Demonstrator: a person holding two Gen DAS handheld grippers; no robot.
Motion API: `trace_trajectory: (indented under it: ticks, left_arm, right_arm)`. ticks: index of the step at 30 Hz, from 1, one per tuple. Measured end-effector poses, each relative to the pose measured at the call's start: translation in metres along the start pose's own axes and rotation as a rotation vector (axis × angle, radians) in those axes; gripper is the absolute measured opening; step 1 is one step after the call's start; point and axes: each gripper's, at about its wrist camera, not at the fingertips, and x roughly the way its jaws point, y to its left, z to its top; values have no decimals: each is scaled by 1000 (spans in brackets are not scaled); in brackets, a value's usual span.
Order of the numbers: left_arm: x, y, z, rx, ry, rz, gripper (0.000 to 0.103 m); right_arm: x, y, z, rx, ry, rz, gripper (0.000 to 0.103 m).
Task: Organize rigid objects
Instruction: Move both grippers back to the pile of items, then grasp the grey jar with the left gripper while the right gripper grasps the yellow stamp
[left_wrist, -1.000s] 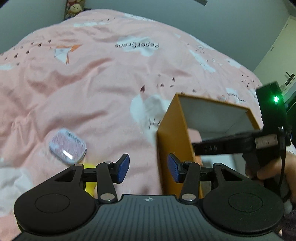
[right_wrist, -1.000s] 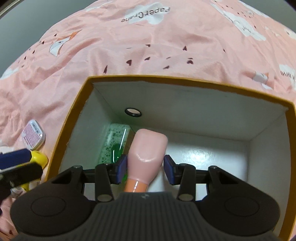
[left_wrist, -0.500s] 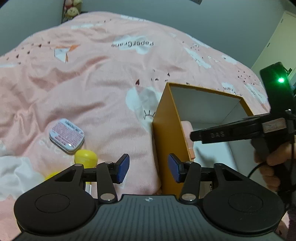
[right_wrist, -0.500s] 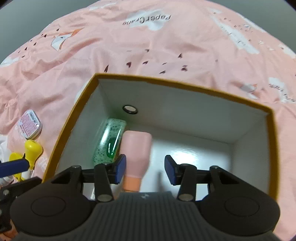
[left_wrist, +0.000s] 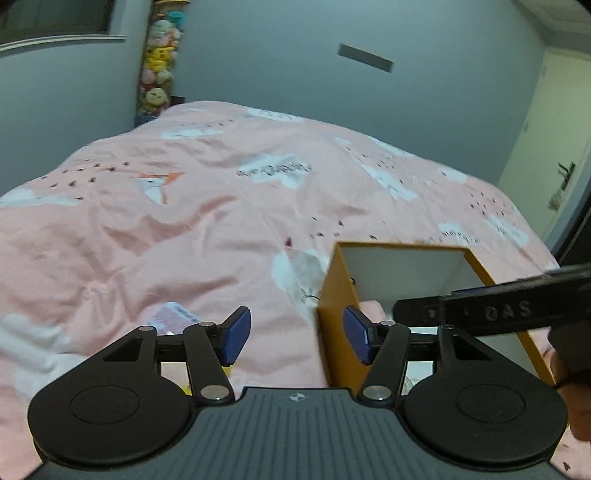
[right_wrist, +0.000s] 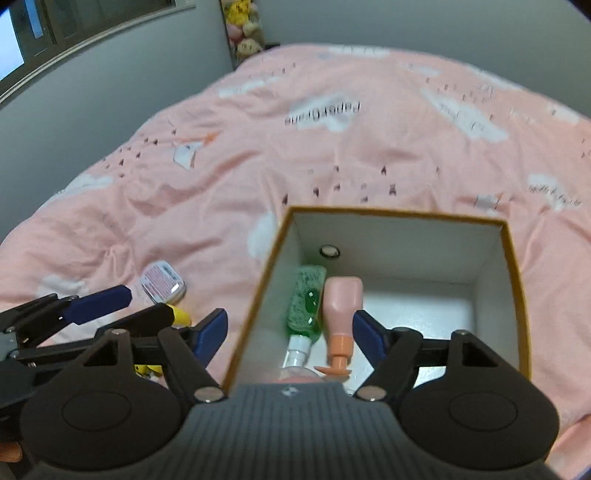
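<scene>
An orange box (right_wrist: 514, 258) with white inside walls sits on the pink bedspread. In it lie a green bottle (right_wrist: 306, 301) and a pink pump bottle (right_wrist: 341, 304), side by side against its left wall. My right gripper (right_wrist: 290, 334) hangs above the box's near left side, its jaws opening, gripping nothing. My left gripper (left_wrist: 295, 336) hovers left of the box (left_wrist: 334, 328), jaws opening, nothing pressed between the pads. A small pink tin (right_wrist: 162, 282) and a yellow object (right_wrist: 181, 315) lie on the bed left of the box. The tin (left_wrist: 170, 314) shows blurred in the left wrist view.
The pink bedspread (left_wrist: 184, 229) spreads wide behind and left of the box. Grey walls ring the bed, with stuffed toys (left_wrist: 159, 62) in the far corner and a door (left_wrist: 554, 155) at right. The right gripper's finger (left_wrist: 480, 310) crosses over the box.
My right gripper let go of the pink bottle, rose and opened; the bottle now lies beside the green one. My left gripper lifted, tilted up and opened wider.
</scene>
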Motion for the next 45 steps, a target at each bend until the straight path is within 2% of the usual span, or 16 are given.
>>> trace_trajectory:
  ticks: [4,9,16,21,25,28,32,36,42,45]
  left_arm:
    - [-14,15,-2,-13,-17,25,72]
    - [-24,41,-8,-60,17,46,71]
    - [-28,89,-24,-207,152,24,65]
    - [-37,119,-21,-252,151,13,63]
    - [-38,130,-20,-242,159,40,63]
    - [-30,135,-21,-249,194,27,58]
    - [-17,125,-26,-158,289,-10,57]
    - [-4,117,-34,-11,376,19,57]
    - [10,99,-47,179,410,80,58]
    - [20,94,-54,226,438,105,58]
  right_arm:
    - [-14,19,-6,-17,-75,6,82]
    - [-16,47,-14,-46,-109,32,81]
    - [9,82,-27,-47,-41,116,80]
    - [27,100,-39,-44,6,139,77]
    - [36,109,-45,-62,42,149,67]
    - [46,113,-48,-67,77,157,62]
    - [58,118,-51,-89,117,172,54]
    - [69,119,-54,-100,147,171,54]
    - [87,116,-61,-75,190,173,54]
    - [91,111,-61,-51,189,161,54]
